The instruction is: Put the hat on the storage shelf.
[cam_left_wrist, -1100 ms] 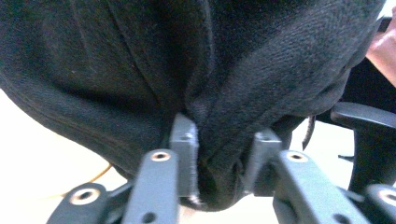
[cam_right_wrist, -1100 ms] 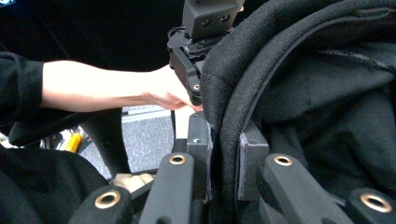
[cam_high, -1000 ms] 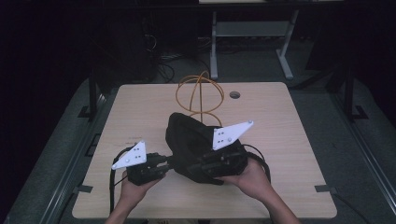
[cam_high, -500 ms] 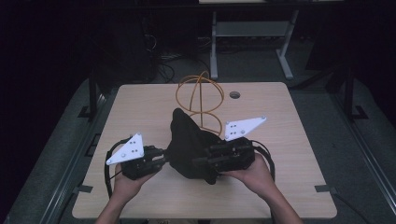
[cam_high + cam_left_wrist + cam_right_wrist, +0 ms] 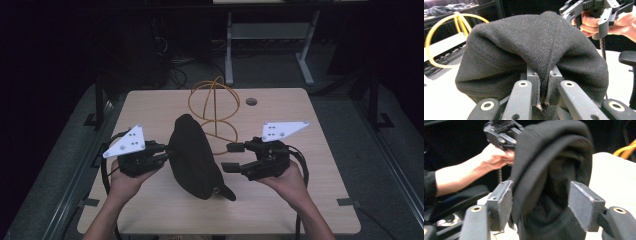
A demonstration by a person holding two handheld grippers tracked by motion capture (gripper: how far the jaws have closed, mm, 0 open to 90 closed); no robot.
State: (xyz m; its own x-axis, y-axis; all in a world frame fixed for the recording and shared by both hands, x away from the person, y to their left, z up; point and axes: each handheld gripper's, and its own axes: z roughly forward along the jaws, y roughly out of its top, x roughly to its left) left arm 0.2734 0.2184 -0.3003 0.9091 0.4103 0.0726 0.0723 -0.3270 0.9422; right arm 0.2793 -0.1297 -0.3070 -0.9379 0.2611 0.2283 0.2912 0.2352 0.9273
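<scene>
While the left gripper (image 5: 167, 152) stays at the lower left of the high view, its two jaws are pressed tightly together on a fold of the black cap (image 5: 192, 157). In the left gripper view this is very clear: the pads (image 5: 534, 85) pinch a thin edge of the woollen cloth (image 5: 524, 50), and the rest of the cap bulges above them in the middle of the frame. The cap hangs from this grip with its lower end near the table (image 5: 300, 210), in the centre of the high view.

The right gripper (image 5: 231, 157) is to the right of the cap in the high view. Its jaws have just been opening and now stand apart. In the right gripper view the cap (image 5: 549, 170) is between the two pads (image 5: 502, 200), but they do not press on it; the left pad is just beside the cloth and I cannot tell if it touches. At the upper left of that view the person's left hand (image 5: 496, 157) holds the other gripper.

Behind the cap, in the upper middle of the high view, an orange wire stand (image 5: 214, 107) rests on the table. A small dark round hole (image 5: 251, 101) is to its right, near the far edge.
</scene>
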